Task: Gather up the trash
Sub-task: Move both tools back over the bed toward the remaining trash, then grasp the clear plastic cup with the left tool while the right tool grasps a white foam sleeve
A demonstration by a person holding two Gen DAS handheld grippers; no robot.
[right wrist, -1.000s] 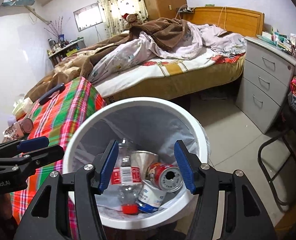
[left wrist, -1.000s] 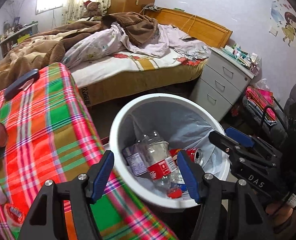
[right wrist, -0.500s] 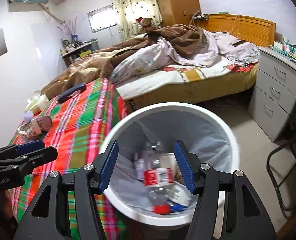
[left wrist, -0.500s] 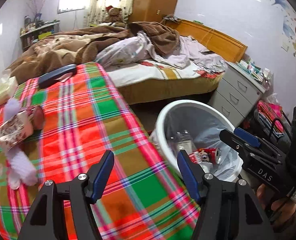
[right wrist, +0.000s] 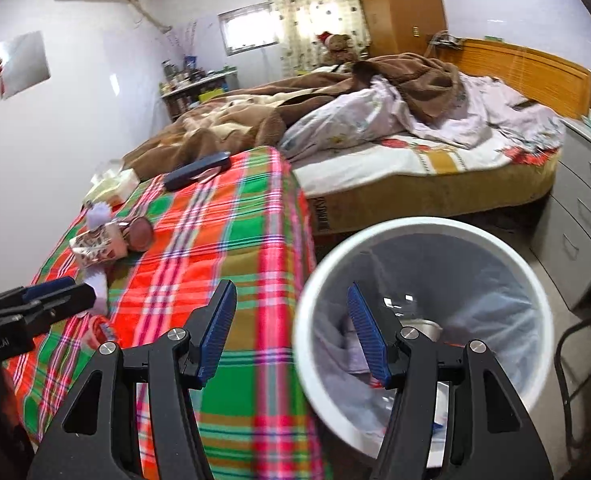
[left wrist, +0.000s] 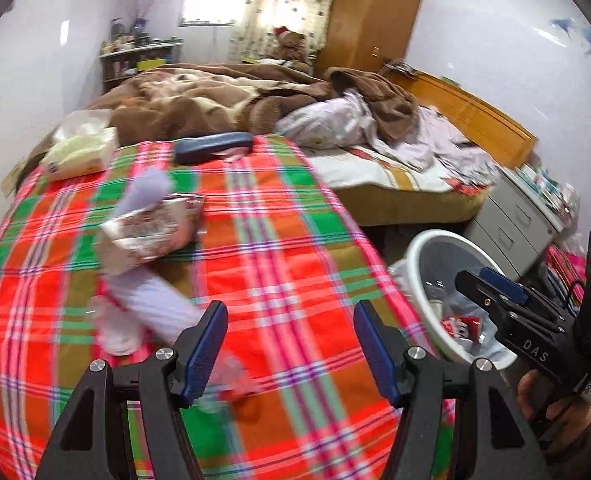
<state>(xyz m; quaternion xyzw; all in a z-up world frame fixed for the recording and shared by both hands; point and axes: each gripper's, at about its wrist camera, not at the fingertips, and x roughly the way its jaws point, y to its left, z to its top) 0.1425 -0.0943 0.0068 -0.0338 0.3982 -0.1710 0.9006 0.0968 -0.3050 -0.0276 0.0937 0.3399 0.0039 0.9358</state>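
The left gripper [left wrist: 289, 344] hangs over a surface [left wrist: 279, 248] draped in a soft plaid cloth of red, green and ochre; its blue ribbed pads stand apart with nothing between them. The right gripper [right wrist: 291, 334] is likewise spread and empty, one pad over the cloth's edge, the other over the rim of a round white plastic bin [right wrist: 379, 236].

The bin stands on the floor just beside the surface, lined with a thin, crinkled translucent bag. In the left wrist view a red-and-white wrapper or can [left wrist: 461, 326] lies inside among other blurred scraps.

On the cloth, left of centre, sits a crumpled printed paper packet [left wrist: 151, 232] with a pale lilac ribbed knit piece [left wrist: 151, 304] beside it, both smeared by motion. A small clear-and-pink item [left wrist: 231, 380] lies near the left gripper's pad, too blurred to name. Farther back rest a dark blue oblong case [left wrist: 213, 146] and a soft pack of tissues [left wrist: 81, 152]. Beyond is a bed [right wrist: 415, 160] heaped with a fuzzy brown blanket
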